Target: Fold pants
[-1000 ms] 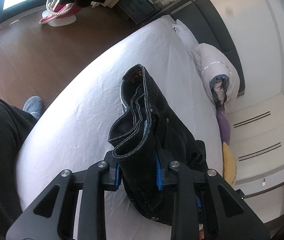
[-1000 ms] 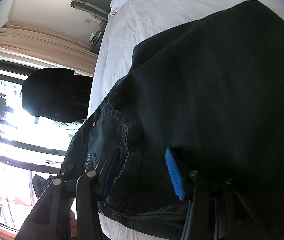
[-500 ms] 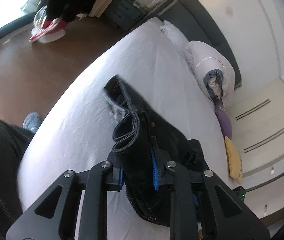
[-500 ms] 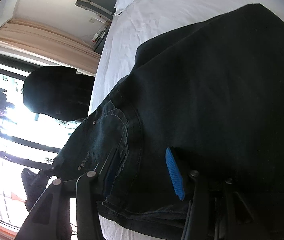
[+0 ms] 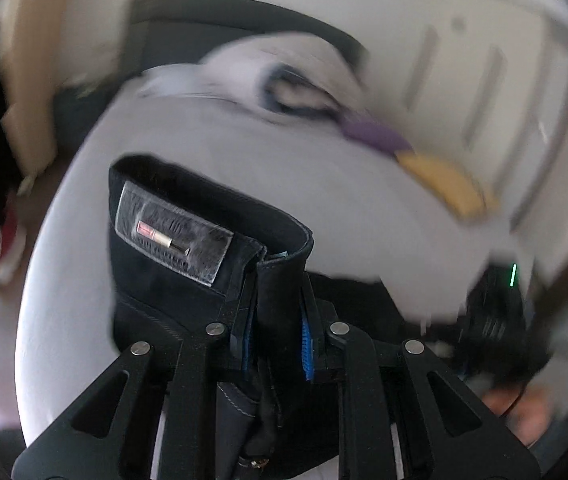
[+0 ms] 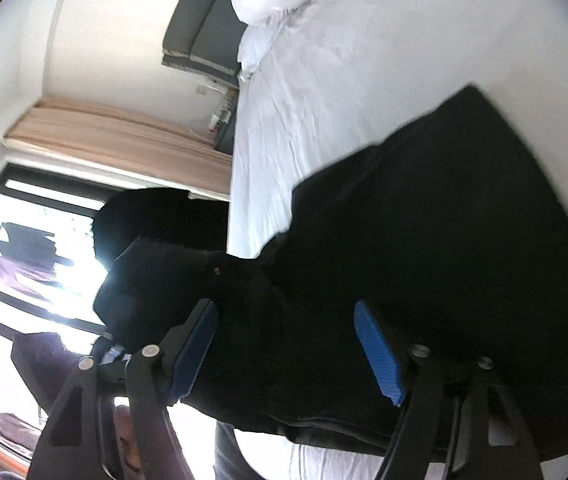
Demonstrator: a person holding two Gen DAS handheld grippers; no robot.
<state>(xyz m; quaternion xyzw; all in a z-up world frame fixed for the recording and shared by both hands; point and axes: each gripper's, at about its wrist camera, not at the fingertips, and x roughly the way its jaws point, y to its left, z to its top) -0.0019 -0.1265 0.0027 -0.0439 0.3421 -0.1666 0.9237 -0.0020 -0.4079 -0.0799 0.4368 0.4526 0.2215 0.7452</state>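
Left wrist view: our left tongs [image 5: 278, 340] pinch the waistband of the pants [image 5: 188, 264], the blue pads pressed on a thick bunch of dark denim. The leather patch [image 5: 172, 236] faces the camera, so the waist end stands up off the bed [image 5: 364, 200]. The picture is smeared; we judge this hand to be mid-swing. Beyond lie a rolled duvet [image 5: 276, 76], a purple cushion [image 5: 376, 136] and a yellow one [image 5: 448, 184], all well apart from the pants.

Right wrist view: our right tongs [image 6: 288, 344] stand spread wide, both blue pads bare, with the pants [image 6: 424, 260] lying between and beyond them. We cannot tell whether either pad touches cloth. The dark body of the garment rests on the white sheet [image 6: 316, 92], one part bulging toward the window [image 6: 24, 260].

Notes for the step, as judgement: we take this to be carrying the waist over for a fold. Keep the left pinch firm; denim is heavy and a thick bunch may slip under a fast swing. Bring the right tongs onto the matching edge before laying down, or the free side will sag and the fold go askew. Lower slowly and keep the waistband edges level.
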